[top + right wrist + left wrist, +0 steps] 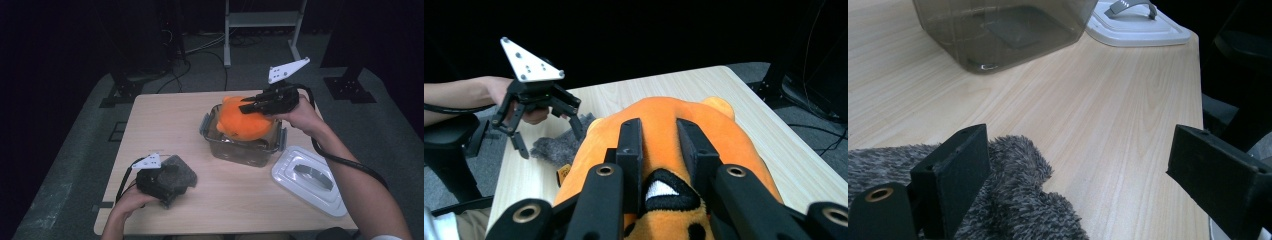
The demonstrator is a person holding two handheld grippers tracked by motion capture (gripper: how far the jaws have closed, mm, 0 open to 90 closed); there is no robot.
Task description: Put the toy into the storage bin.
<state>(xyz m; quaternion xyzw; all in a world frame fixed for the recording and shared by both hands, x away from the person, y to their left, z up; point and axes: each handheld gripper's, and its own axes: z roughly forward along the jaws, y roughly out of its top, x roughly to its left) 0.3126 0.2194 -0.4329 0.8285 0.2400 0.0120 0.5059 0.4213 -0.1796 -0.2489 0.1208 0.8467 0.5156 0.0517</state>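
In the high view my right gripper (250,107) sits right of centre in the upper half of the frame, its jaws pinched tight on the orange plush toy (243,122), which rests half inside the clear container (240,150) just below it; the right gripper view shows the two black jaws squeezing a fold of that orange fur. My left gripper (167,187) is at the lower left, jaws spread wide and holding nothing, one jaw resting against the grey fuzzy cloth (177,172) on the table (165,125). The white lid (310,179) lies flat at the lower right, just beside the container.
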